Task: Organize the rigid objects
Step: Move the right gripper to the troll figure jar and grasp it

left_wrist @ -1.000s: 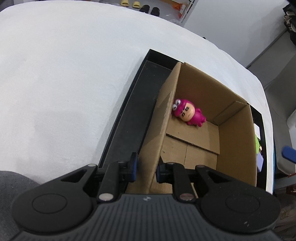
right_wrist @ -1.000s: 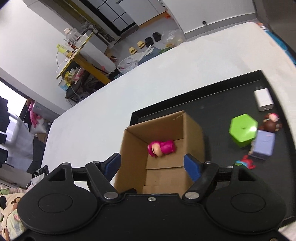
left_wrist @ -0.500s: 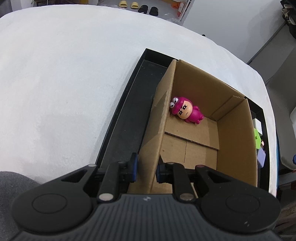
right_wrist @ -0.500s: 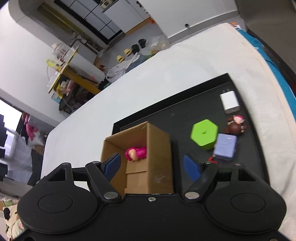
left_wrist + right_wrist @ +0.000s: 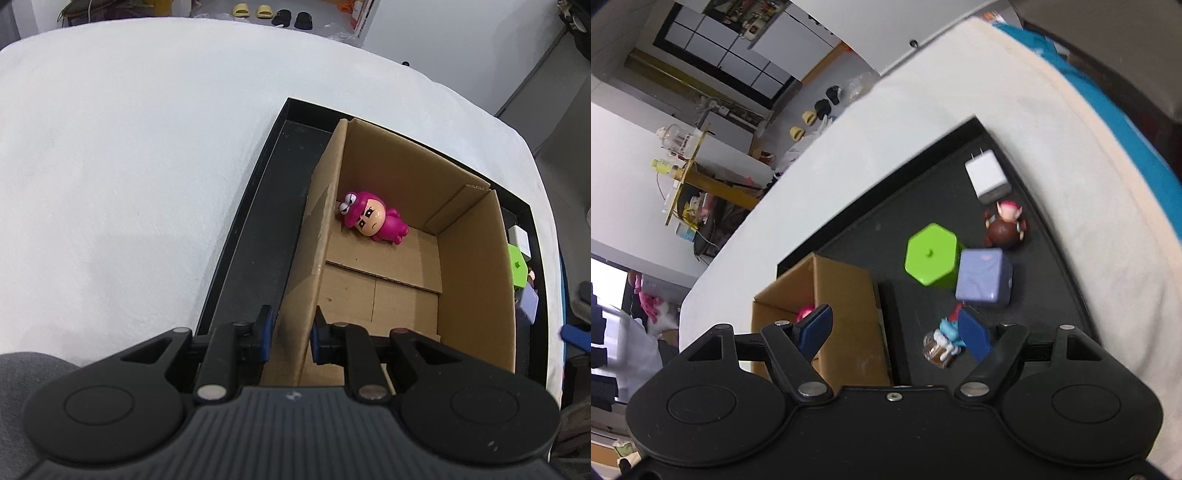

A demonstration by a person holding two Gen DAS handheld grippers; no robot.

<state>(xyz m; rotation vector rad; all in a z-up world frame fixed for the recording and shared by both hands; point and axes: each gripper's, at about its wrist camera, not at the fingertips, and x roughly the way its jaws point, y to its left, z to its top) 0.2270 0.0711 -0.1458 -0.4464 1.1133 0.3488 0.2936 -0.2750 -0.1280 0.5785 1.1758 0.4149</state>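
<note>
Cardboard box (image 5: 399, 236) sits at one end of black tray (image 5: 255, 236) on white cloth (image 5: 129, 166). My left gripper (image 5: 290, 332) pinches box's side wall, one finger outside, one inside. Pink doll (image 5: 373, 221) lies on box floor near far wall. My right gripper (image 5: 894, 332) spread wide, holding nothing, above tray. On tray beside box: green hexagonal container (image 5: 931, 254) touching purple cube (image 5: 984, 277), white charger (image 5: 986, 175), brown figure (image 5: 1006, 227), small blue figure (image 5: 943, 339).
</note>
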